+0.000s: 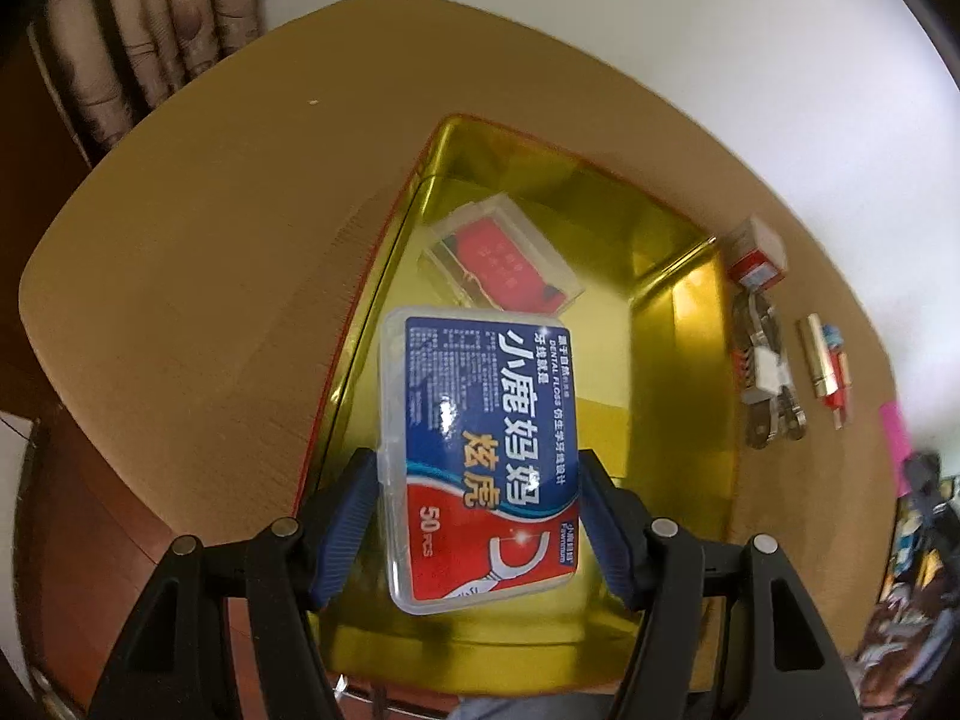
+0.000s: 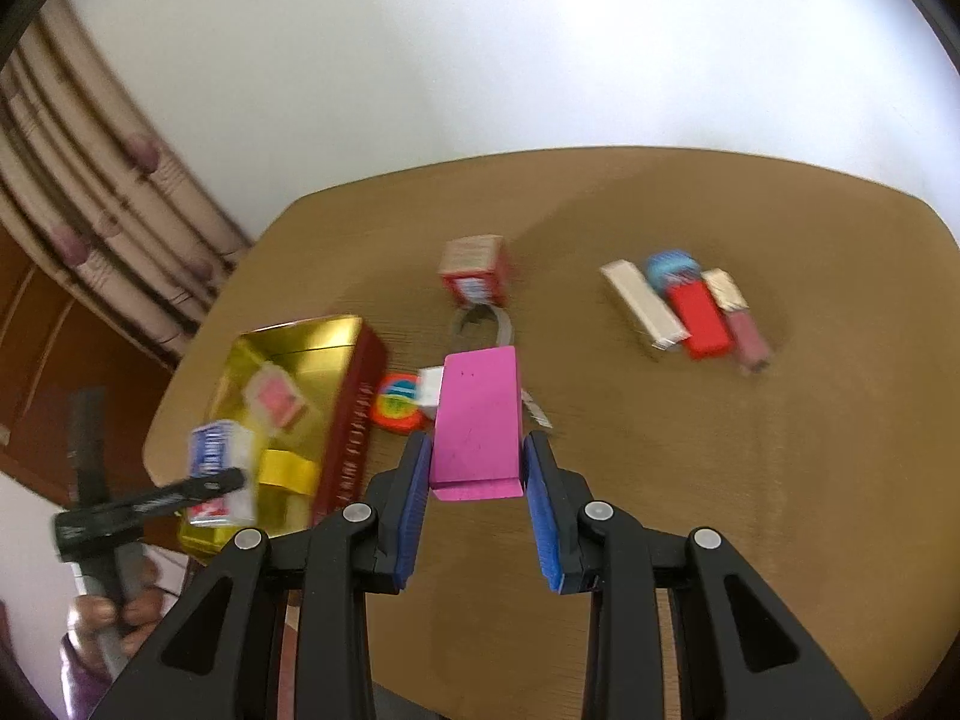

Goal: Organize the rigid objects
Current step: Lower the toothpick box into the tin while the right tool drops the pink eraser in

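Left hand-held gripper (image 1: 477,516) clamped on floss box (image 1: 483,456), long axis running away along the fingers, poised directly above gold tin (image 1: 678,312); beyond, right hand-held gripper (image 2: 477,468) gripping pink block (image 2: 477,420) beside tin.

Bright, even daylight washes the wall (image 2: 480,48) white. Glare flares inside the gold tin (image 1: 690,324) (mirror-like). Motion blur smears the right view's leftward things; fisheye bending curves the surface (image 2: 780,450), corners vignetted black.
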### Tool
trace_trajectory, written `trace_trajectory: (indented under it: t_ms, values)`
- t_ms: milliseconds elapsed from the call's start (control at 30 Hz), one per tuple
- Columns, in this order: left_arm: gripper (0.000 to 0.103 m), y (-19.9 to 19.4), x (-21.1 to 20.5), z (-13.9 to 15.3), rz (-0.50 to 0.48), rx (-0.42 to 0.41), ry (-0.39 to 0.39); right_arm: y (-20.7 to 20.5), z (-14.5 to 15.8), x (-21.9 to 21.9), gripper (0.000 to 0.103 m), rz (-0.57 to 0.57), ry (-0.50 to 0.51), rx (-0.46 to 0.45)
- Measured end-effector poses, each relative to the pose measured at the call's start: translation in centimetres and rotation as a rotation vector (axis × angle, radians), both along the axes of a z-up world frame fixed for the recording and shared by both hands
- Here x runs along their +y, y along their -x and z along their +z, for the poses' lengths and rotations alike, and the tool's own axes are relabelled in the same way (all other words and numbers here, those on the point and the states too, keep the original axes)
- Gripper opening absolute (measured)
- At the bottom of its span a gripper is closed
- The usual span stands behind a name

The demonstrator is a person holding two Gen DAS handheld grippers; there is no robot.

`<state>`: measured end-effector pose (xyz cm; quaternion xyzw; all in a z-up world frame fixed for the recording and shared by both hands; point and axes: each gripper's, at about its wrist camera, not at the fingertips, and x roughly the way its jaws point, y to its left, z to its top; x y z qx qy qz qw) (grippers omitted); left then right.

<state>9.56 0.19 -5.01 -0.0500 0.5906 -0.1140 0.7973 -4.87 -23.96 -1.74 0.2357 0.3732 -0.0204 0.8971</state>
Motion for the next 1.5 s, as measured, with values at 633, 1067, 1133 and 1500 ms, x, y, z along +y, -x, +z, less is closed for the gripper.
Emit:
trace_trajectory:
  t_ms: [633, 1067, 1133, 1500]
  values:
    - [0.067, 4.8, 3.6, 5.3, 0.046, -0.227, -0.022, -13.7, -0.3, 11.4, 0.029, 0.268, 0.065, 0.049]
    - [0.067, 4.9, 4.0, 4.4, 0.080, -0.262, -0.148, -17.2, -3.5, 12.7, 0.029, 0.252, 0.080, 0.133]
    - [0.067, 4.9, 3.9, 4.2, 0.077, -0.260, -0.162, -17.2, -3.8, 12.5, 0.029, 0.244, 0.089, 0.136]
    - [0.067, 4.5, 3.9, 2.9, 0.095, -0.220, -0.213, -16.1, -3.2, 11.2, 0.030, 0.252, 0.009, 0.087]
